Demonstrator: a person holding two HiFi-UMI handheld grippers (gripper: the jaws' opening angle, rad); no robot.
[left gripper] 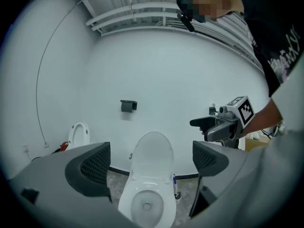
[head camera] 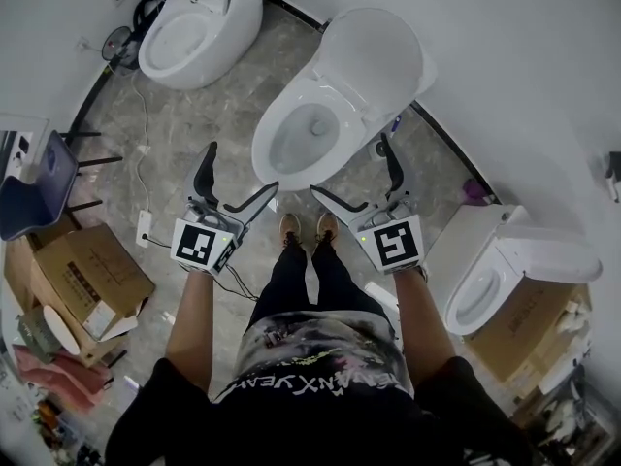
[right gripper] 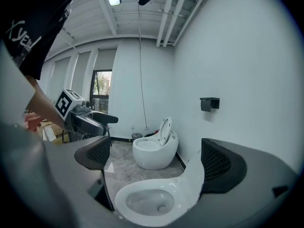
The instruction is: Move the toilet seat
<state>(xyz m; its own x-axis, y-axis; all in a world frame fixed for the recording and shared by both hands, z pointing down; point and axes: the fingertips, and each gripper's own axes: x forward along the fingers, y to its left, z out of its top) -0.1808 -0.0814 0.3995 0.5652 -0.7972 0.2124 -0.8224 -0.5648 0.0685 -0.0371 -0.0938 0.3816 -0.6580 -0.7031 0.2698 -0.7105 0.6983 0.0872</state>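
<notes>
The left hand-held gripper [head camera: 236, 181] and the right hand-held gripper [head camera: 357, 178] are both being held with their jaws wide apart, and they are gripping nothing. In each gripper view only the toilet is showing through the gap, well beyond the tips. The person is holding them low and side by side, and they are pointing toward the toilet [head camera: 309, 134], which is standing just ahead of the shoes [head camera: 309, 229].

The toilet seat [head camera: 376, 58] is standing raised and is leaning back toward the white wall behind the bowl. Neither gripper is touching it.

I am judging that the approach is the step in hand and that the grasp is not yet begun. The next move is calling for one gripper, probably the right one, to go forward to the free edge of the seat, put its jaws around the thin rim and close firmly. The seat should then be swung on its hinge slowly, because the glossy plastic may slip.

Farther out, an egg-shaped toilet [head camera: 199, 22] is standing on the floor [head camera: 194, 134] at the far left, and a third toilet [head camera: 505, 260] is standing at the right. A cardboard box [head camera: 82, 280] is lying at the left.
</notes>
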